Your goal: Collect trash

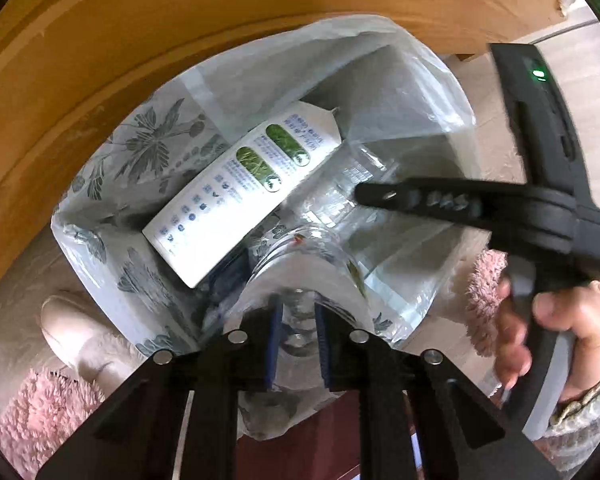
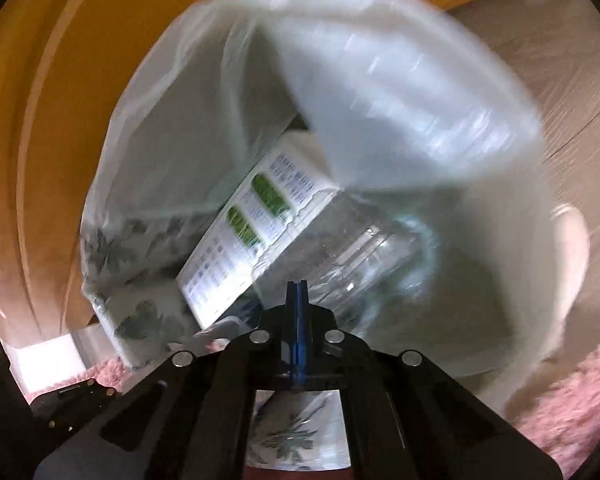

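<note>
We look down into the clear bag (image 1: 380,92) lining the leaf-printed bin (image 1: 140,152) — white carton (image 1: 236,192) and clear bottle (image 1: 340,188) already inside. Our left gripper (image 1: 296,336) pinches the near bag rim; the right gripper (image 2: 297,320) is closed, apparently empty. Next, we judge — gather the rim.

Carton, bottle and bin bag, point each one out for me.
Carton (image 1: 244,188): left wrist view, on its printed white face.
Bottle (image 2: 364,256): right wrist view, on its clear ribbed body.
Bin bag (image 1: 268,68): left wrist view, on its far translucent wall.
</note>
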The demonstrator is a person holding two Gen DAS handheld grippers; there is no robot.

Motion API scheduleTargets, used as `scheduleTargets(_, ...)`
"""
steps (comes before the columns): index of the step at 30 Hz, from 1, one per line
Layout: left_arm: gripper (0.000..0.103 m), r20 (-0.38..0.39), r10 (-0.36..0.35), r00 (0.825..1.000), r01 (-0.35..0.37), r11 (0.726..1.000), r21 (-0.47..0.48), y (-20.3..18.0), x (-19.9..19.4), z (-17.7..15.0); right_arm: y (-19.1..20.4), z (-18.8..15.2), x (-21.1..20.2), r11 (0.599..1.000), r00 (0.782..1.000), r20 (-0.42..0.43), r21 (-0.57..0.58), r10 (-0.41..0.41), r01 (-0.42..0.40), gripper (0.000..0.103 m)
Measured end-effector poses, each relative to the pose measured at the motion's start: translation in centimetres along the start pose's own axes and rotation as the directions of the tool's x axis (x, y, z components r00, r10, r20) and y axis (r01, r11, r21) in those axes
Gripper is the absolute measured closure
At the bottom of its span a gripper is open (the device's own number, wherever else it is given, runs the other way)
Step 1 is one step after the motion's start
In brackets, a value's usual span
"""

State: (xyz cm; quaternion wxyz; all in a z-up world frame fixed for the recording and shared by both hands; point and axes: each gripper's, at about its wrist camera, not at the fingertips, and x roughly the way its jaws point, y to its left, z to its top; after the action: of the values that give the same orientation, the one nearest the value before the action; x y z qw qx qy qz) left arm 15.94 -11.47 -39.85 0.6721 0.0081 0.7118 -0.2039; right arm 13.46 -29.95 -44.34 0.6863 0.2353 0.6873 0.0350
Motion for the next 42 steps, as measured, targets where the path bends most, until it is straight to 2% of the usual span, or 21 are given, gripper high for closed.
scheduleTargets(4, 0.089, -0.022, 0.022, 1.000, -0.022, 1.000, -0.010, -0.3, 0.6, 0.8, 0.5, 0.0, -1.4, 0.988, 0.990, 0.071, -0.092, -0.119, 0.125, 0.103)
scheduleTargets(6, 0.096, -0.039, 0.031, 0.999, -0.032, 0.999, -0.026, -0.4, 1.1, 1.2, 1.1, -0.3, -1.5, 0.970, 0.976, 0.106, -0.134, -0.189, 0.202, 0.103)
scheduleTargets(8, 0.098, -0.042, 0.049, 0.998, -0.050, 0.998, -0.024, -0.8, 1.1, 1.7, 1.4, -0.2, -1.3, 0.965, 0.974, 0.112, -0.152, -0.197, 0.213, 0.103)
scheduleTargets(10, 0.099, -0.038, 0.101, 0.994, -0.101, 0.995, 0.009, -1.3, 0.9, 2.0, 1.4, -0.2, -1.4, 0.961, 0.972, 0.120, -0.167, -0.204, 0.222, 0.103)
scheduleTargets(11, 0.102, -0.048, 0.126, 0.991, -0.125, 0.992, 0.022, -1.5, 0.9, 2.0, 2.4, -0.5, -0.1, 0.960, 0.971, 0.123, -0.167, -0.207, 0.225, 0.103)
scheduleTargets(14, 0.103, -0.115, 0.188, 0.975, -0.181, 0.981, 0.063, -1.3, 1.6, 1.3, 2.5, -0.5, 0.1, 0.966, 0.974, 0.118, -0.153, -0.194, 0.210, 0.103)
scheduleTargets(17, 0.103, -0.170, 0.256, 0.952, -0.243, 0.965, 0.098, -0.1, 2.5, 0.4, 2.1, -0.6, -1.0, 0.967, 0.975, 0.119, -0.151, -0.189, 0.206, 0.103)
scheduleTargets(22, 0.103, -0.184, 0.364, 0.913, -0.333, 0.926, 0.180, 0.3, 2.2, 0.7, 1.6, -0.5, -1.6, 0.975, 0.979, 0.112, -0.125, -0.169, 0.182, 0.103)
scheduleTargets(25, 0.103, -0.224, 0.385, 0.895, -0.332, 0.912, 0.242, -0.1, 2.5, 0.9, 1.2, -0.4, -1.7, 0.982, 0.983, 0.104, -0.103, -0.149, 0.160, 0.103)
scheduleTargets(27, 0.103, -0.240, 0.364, 0.900, -0.305, 0.919, 0.249, -0.4, 2.8, 1.0, 0.9, -0.4, -1.8, 0.986, 0.986, 0.100, -0.087, -0.131, 0.140, 0.103)
scheduleTargets(29, 0.103, -0.238, 0.308, 0.921, -0.254, 0.939, 0.233, -0.8, 2.6, 1.1, 0.7, -0.3, -1.8, 0.990, 0.990, 0.092, -0.074, -0.111, 0.118, 0.103)
scheduleTargets(30, 0.103, -0.236, 0.296, 0.926, -0.246, 0.944, 0.218, -0.9, 2.6, 1.3, 0.7, -0.3, -1.8, 0.991, 0.990, 0.089, -0.070, -0.106, 0.112, 0.103)
scheduleTargets(33, 0.103, -0.215, 0.228, 0.950, -0.204, 0.970, 0.130, -0.5, 2.0, 2.1, 0.5, -0.4, -2.1, 0.993, 0.992, 0.085, -0.066, -0.092, 0.098, 0.103)
scheduleTargets(36, 0.103, -0.146, 0.142, 0.979, -0.139, 0.990, 0.027, 0.1, 0.0, 2.7, 0.1, -0.3, -2.3, 0.997, 0.995, 0.077, -0.046, -0.064, 0.067, 0.103)
scheduleTargets(37, 0.103, -0.126, 0.135, 0.983, -0.135, 0.991, 0.007, -0.2, -0.6, 2.8, -0.1, -0.3, -2.3, 0.997, 0.996, 0.074, -0.041, -0.056, 0.059, 0.103)
scheduleTargets(39, 0.079, -0.101, 0.139, 0.985, -0.143, 0.989, -0.032, 0.3, -1.5, 2.8, -0.3, -0.3, -2.2, 0.999, 0.997, 0.064, -0.030, -0.040, 0.042, 0.103)
scheduleTargets(40, 0.055, -0.088, 0.137, 0.987, -0.142, 0.988, -0.057, 0.7, -1.9, 2.6, -0.4, -0.2, -2.2, 0.999, 0.997, 0.060, -0.029, -0.037, 0.039, 0.103)
scheduleTargets(41, 0.047, -0.079, 0.142, 0.987, -0.147, 0.986, -0.073, 1.1, -2.1, 2.6, -0.4, -0.2, -2.2, 0.999, 0.998, 0.058, -0.032, -0.038, 0.039, 0.103)
scheduleTargets(42, 0.046, -0.072, 0.149, 0.986, -0.155, 0.984, -0.089, 1.3, -2.2, 2.4, -0.4, -0.2, -2.3, 0.998, 0.998, 0.057, -0.036, -0.040, 0.042, 0.103)
